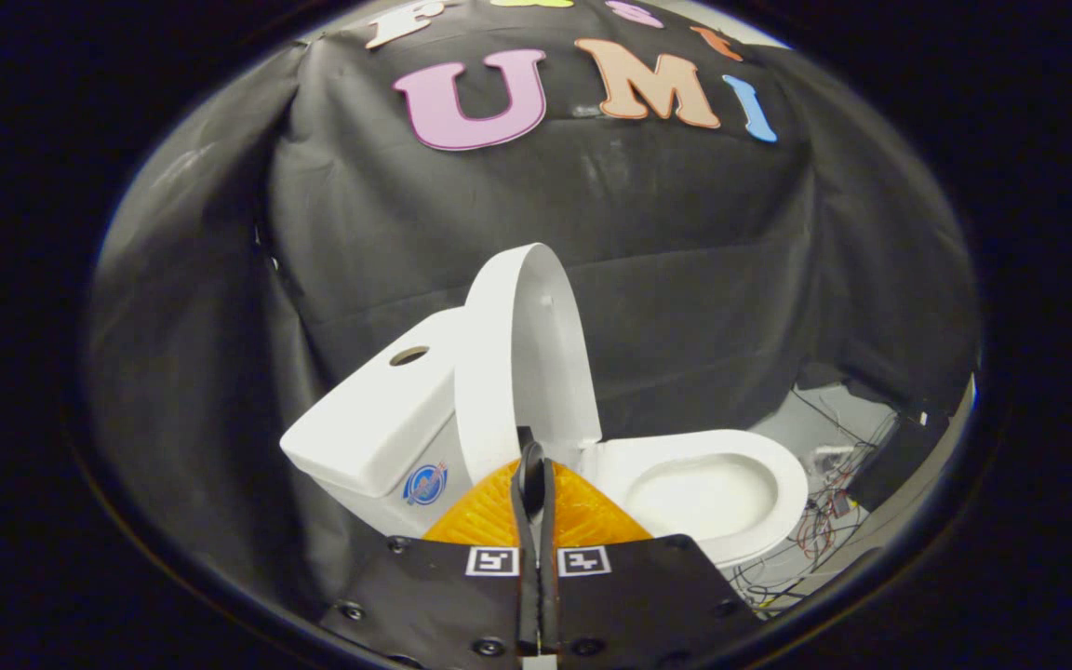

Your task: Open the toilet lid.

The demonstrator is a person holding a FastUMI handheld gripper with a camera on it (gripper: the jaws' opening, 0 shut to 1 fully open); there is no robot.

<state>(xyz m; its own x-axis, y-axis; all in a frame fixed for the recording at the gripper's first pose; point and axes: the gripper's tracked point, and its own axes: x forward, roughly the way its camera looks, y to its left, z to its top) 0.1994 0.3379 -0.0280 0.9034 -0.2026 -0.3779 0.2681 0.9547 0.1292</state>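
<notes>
A white toilet stands just ahead of the fingers, turned sideways. Its lid (522, 363) stands upright and rests back against the tank (373, 423). The seat and open bowl (717, 489) lie to the right of the lid. My gripper (533, 461) is shut, its two fingers pressed together with nothing visible between them. The tips sit in front of the lower edge of the raised lid; I cannot tell if they touch it.
The tank top has a round hole (408, 355) and a blue sticker (425, 484) on its side. Loose cables (824, 521) lie on the floor to the right of the bowl. Black cloth (685, 279) hangs close behind the toilet.
</notes>
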